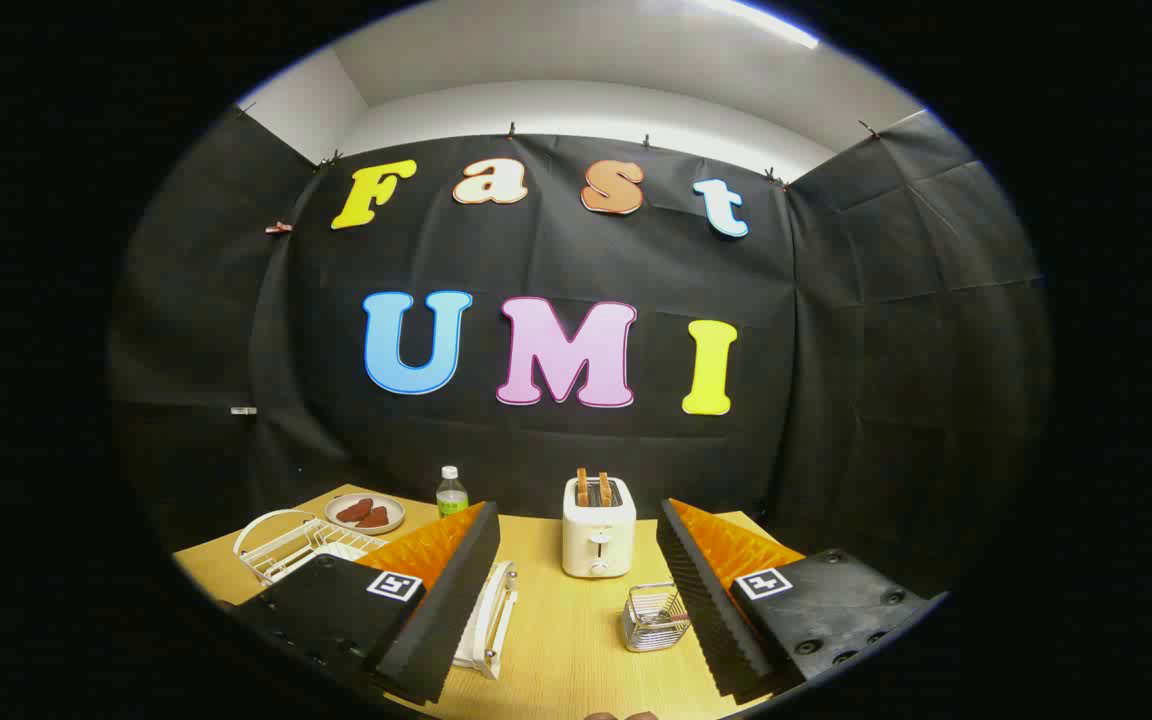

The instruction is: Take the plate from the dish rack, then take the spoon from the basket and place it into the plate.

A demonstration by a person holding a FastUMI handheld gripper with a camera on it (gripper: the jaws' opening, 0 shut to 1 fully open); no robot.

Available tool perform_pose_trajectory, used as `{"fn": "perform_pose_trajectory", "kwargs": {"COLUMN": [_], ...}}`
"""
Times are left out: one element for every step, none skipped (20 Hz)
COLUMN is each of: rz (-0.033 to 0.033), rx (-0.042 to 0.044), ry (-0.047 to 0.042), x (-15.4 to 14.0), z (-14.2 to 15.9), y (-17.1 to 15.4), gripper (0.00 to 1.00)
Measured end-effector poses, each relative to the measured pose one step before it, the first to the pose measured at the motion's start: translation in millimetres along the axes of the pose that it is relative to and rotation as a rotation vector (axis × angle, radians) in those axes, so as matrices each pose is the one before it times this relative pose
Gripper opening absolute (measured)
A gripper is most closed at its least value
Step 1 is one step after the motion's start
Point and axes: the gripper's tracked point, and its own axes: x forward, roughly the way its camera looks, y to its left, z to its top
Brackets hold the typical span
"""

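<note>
Hovering tool (576, 600) spread, empty; bare table (576, 650) between fingers; toaster (598, 527) beyond.

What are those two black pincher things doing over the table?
Those are the two fingers of a gripper that a person holds. They are wide open and hold nothing, hanging above a wooden table. Between them you see a white toaster with bread in it and a small wire basket. By one finger are a white dish rack, a plate of brown food and a bottle.
</note>
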Motion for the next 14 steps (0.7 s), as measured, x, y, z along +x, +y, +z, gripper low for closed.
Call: {"fn": "perform_pose_trajectory", "kwargs": {"rz": [-0.00635, -0.00902, -0.00257, 0.00003, 0.00226, -0.00124, -0.00135, -0.00593, -0.00623, -0.00282, -0.00098, -0.00057, -0.00135, -0.00147], "rx": [-0.00045, -0.00102, 0.00161, 0.00027, -0.00040, 0.00177, 0.00359, 0.00372, 0.00171, -0.00222, -0.00466, -0.00418, -0.00210, 0.00026], "ry": [0.00567, 0.00470, 0.00342, 0.00890, 0.01379, 0.01858, 0.01382, 0.00477, 0.00034, 0.00240, 0.00118, -0.00025, 0.00289, 0.00474], "x": [0.83, 0.28, 1.78, 1.85, 1.96, 2.25, 2.01, 1.52, 1.11, 0.93, 0.79, 0.51, 0.35, 0.48], "z": [-1.20, -0.49, -0.82, -2.65, -5.02, -3.96, -2.93, -0.09, 1.56, 0.40, -1.10, 0.37, -0.31, -1.78], "y": [-0.64, -2.19, 0.34, 1.97, 1.73, 2.44, 0.82, 0.84, 0.19, 0.54, 1.07, 0.52, 0.93, 0.66], "gripper": [0.97, 0.97, 0.97, 0.97, 0.97, 0.97, 0.97, 0.97, 0.97, 0.97, 0.97, 0.97, 0.97, 0.97]}}
